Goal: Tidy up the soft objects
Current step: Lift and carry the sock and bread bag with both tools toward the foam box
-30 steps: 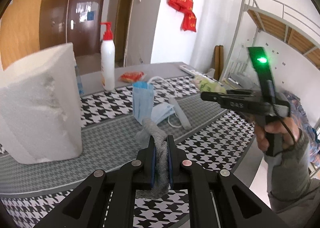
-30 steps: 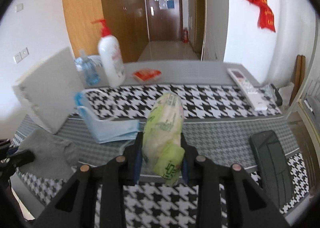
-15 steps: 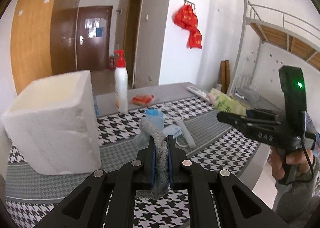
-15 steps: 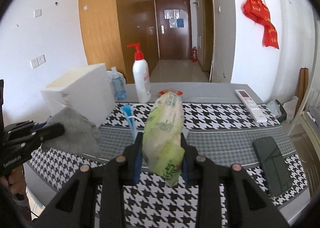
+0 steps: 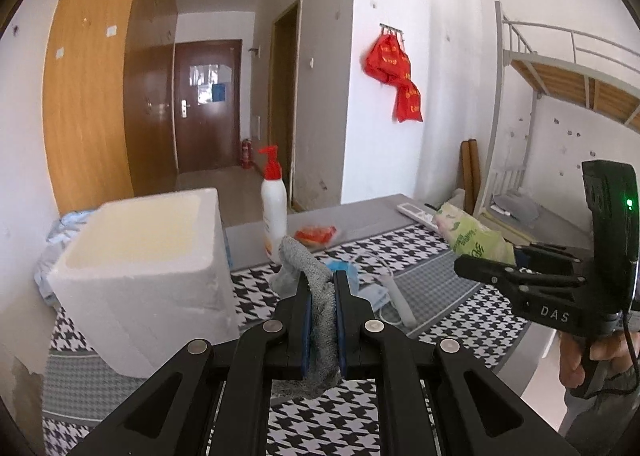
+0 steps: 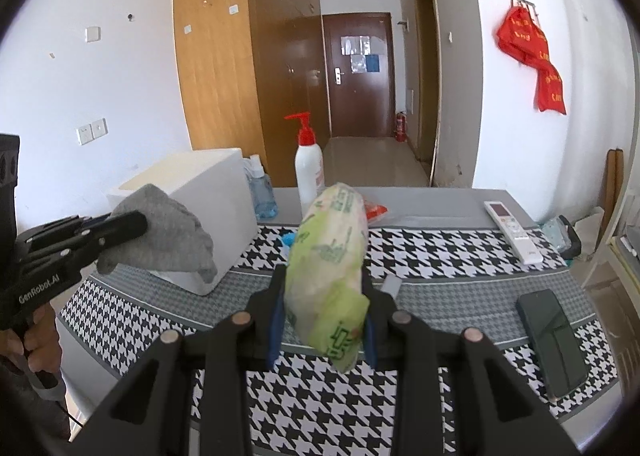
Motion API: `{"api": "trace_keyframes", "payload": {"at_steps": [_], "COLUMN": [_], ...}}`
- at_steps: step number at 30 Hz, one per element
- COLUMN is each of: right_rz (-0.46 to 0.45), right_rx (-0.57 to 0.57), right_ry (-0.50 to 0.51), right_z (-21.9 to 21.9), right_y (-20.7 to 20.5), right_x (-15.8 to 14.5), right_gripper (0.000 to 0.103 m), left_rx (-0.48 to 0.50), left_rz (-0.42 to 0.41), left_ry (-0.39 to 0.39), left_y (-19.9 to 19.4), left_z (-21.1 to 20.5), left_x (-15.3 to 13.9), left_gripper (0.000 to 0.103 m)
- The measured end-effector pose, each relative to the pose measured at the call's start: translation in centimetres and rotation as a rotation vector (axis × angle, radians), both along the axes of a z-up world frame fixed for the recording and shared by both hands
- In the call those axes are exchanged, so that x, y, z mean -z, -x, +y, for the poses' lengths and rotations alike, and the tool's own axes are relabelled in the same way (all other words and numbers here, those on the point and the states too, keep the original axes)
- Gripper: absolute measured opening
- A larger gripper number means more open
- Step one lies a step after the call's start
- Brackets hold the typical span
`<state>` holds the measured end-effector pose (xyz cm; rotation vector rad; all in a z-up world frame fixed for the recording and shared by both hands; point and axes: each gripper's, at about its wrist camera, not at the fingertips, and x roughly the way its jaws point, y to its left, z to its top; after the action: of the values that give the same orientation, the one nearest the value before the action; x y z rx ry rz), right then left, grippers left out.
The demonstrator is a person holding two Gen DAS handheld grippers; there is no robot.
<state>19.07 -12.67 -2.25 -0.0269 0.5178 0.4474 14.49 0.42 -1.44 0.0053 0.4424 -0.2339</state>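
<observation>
My left gripper [image 5: 323, 288] is shut on a grey cloth [image 5: 316, 296] and holds it above the table, right of a white foam box [image 5: 148, 268]. The cloth [image 6: 168, 236] also shows in the right wrist view, in front of the box [image 6: 212, 208]. My right gripper [image 6: 324, 288] is shut on a green tissue pack [image 6: 332, 264], held above the table's middle. The pack [image 5: 468, 236] shows at the right in the left wrist view. Blue face masks [image 5: 372, 288] lie on the houndstooth cloth.
A white pump bottle [image 6: 309, 172], a blue sanitizer bottle [image 6: 262, 196] and a red packet [image 6: 376, 212] stand at the back. A remote [image 6: 514, 232] and a dark phone [image 6: 552, 340] lie at the right. A bunk bed [image 5: 560, 104] stands beyond the table.
Both grippers have risen and pulled back from the table with their loads. The foam box's open top now shows in the left wrist view.
</observation>
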Motion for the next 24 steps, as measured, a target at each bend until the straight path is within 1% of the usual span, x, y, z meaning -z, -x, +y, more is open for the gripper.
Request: {"api": "trace_keyframes", "payload": {"at_steps": [7, 24], "right_rz": [-0.03, -0.069], "right_rx": [-0.02, -0.046], "right_ry": [-0.018, -0.021], "right_z": [0.6, 1.9], "right_y": [0.3, 0.0], "right_x": [-1.0, -2.2], "right_gripper": [0.036, 0.036], "left_rx": [-0.021, -0.062], "left_rz": [-0.038, -0.11], "left_ry": [-0.011, -0.026], "left_y": [0.0, 0.3], "left_z": [0.4, 1.6], "left_x": [-0.9, -3.1], "left_gripper": [0.01, 0.01]}}
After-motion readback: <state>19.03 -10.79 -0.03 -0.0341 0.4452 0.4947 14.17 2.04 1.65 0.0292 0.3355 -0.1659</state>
